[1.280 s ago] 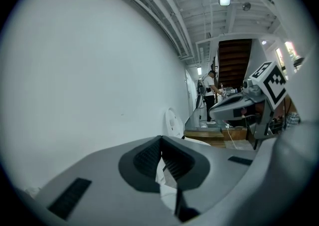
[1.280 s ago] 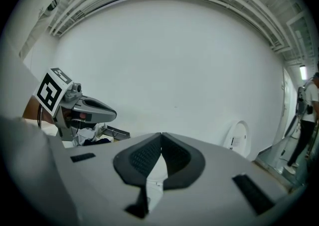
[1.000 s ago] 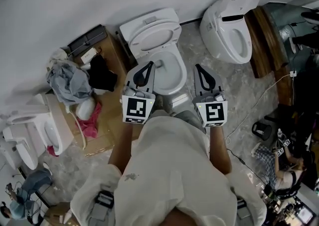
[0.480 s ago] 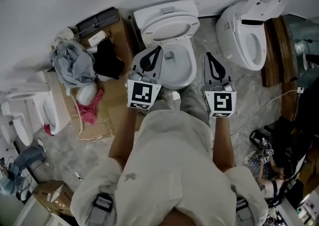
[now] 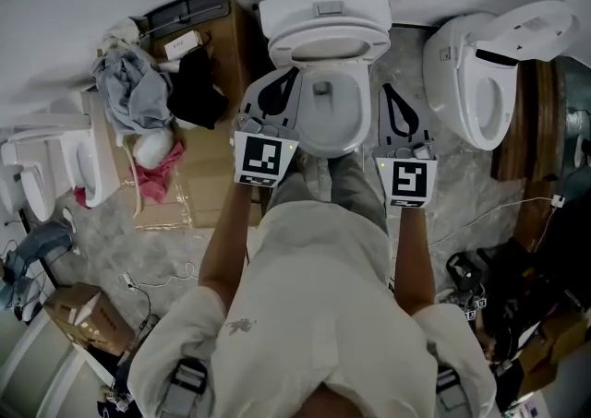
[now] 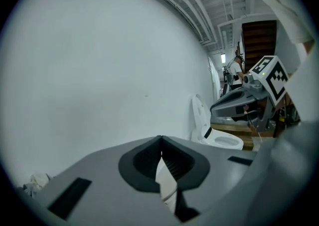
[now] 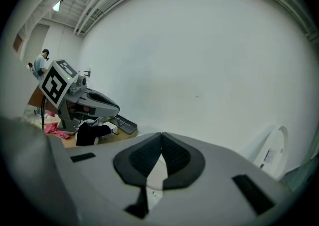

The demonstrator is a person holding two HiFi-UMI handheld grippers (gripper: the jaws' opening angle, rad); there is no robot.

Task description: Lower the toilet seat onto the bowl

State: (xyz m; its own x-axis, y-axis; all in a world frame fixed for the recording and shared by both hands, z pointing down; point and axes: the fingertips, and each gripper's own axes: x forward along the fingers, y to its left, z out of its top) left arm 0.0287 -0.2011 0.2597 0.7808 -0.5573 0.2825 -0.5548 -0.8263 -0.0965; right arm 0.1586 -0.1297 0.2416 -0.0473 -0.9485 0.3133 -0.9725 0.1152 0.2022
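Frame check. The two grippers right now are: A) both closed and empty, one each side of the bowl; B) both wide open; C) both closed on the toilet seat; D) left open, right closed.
A: the left gripper and right gripper each show fingers shut with nothing between them, flanking the bowl.

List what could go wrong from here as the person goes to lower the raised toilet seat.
1. The left gripper and right gripper are both shut and empty. Pushing the toilet seat with closed fingers instead of gripping it could let it fall and slam onto the bowl.
2. The grippers flank the bowl closely, so a finger might get caught beneath the dropping seat.
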